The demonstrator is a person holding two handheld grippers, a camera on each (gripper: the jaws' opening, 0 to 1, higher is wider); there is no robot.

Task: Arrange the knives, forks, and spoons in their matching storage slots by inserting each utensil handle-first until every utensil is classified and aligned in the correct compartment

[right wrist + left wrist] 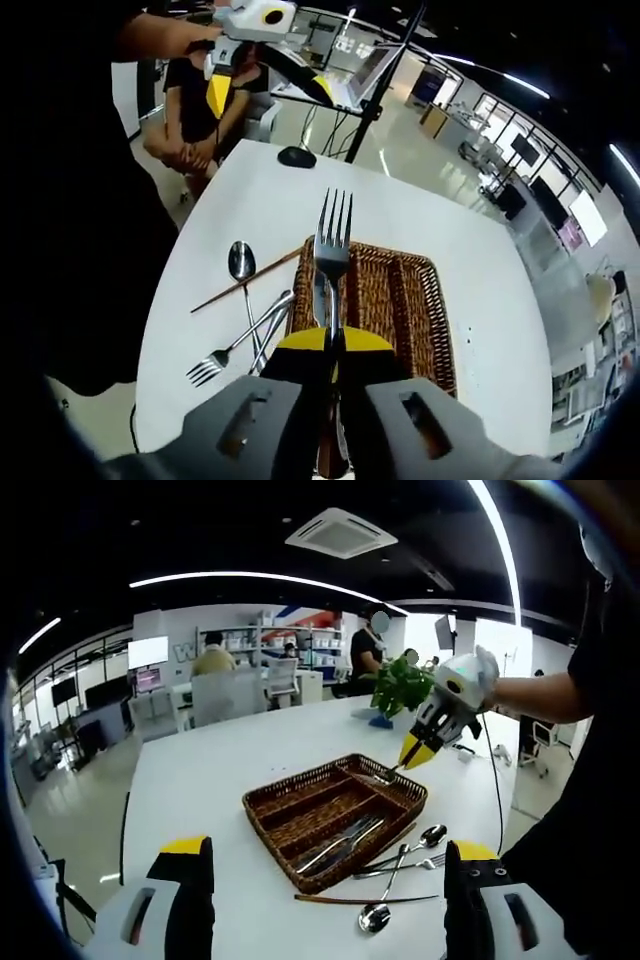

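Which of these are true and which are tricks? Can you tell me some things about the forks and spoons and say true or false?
1. The right tongs are holding a fork. True.
2. The left tongs are holding a spoon. False: they are open, holding nothing.
3. The wicker tray is round. False: it is rectangular with long slots.
4. Some cutlery lies on the white table beside the tray, including a spoon. True.
5. The tray has no cutlery inside. False: some utensils already lie in one slot.
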